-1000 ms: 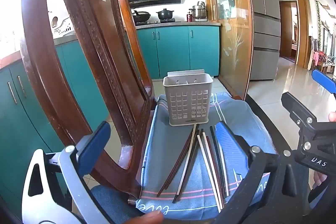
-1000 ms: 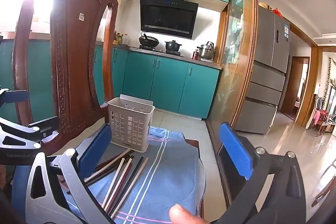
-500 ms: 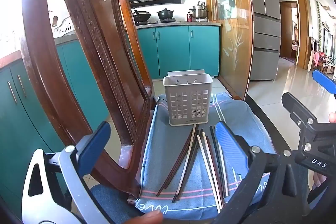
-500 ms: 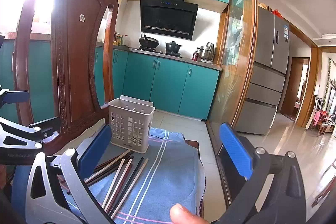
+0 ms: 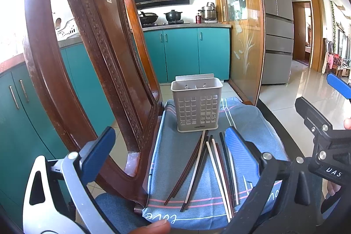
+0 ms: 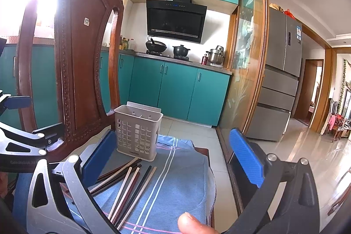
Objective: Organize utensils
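Grey perforated plastic utensil basket (image 5: 196,105) upright at far end of blue striped cloth (image 5: 175,155) on carved wooden chair (image 5: 92,71). Loose chopsticks, dark, reddish and cream (image 5: 210,166), fanned on cloth just before basket, none inside. Left gripper (image 5: 169,155) spread wide, empty; right gripper (image 6: 173,157) likewise. Advice: take one stick near its middle, tip it upright, drop it in. Left view shows basket's inner divider; right view shows its side wall.

Grey holder (image 5: 196,106), blue striped cloth (image 5: 177,152), dark and pale chopsticks (image 5: 210,166).
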Demonstrator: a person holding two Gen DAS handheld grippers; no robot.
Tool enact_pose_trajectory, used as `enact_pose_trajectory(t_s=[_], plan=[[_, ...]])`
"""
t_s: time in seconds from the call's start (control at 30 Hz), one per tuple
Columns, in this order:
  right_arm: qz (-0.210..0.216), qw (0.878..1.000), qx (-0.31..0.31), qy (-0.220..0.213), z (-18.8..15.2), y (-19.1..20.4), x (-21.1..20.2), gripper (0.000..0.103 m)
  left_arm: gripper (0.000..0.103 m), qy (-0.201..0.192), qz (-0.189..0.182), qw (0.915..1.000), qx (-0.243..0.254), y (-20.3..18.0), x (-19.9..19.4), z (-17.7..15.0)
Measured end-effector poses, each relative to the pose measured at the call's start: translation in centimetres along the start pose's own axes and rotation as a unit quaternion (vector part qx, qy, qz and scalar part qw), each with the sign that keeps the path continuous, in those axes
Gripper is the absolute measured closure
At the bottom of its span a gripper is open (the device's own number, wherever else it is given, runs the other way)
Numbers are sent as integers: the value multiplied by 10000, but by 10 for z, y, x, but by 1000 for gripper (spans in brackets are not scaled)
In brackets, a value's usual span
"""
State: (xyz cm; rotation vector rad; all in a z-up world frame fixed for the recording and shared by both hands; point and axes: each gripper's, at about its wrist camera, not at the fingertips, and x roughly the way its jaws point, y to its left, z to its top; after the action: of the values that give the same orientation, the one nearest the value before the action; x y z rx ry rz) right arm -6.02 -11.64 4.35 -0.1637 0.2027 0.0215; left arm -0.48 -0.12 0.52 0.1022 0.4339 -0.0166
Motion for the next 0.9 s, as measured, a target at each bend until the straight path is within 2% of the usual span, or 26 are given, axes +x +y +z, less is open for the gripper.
enact_pose_trajectory(t_s=[0.9], plan=[[80,9999,-54,-80,-2,5,-2,2,3,-8,-23,10000,-24,-1,1,0]])
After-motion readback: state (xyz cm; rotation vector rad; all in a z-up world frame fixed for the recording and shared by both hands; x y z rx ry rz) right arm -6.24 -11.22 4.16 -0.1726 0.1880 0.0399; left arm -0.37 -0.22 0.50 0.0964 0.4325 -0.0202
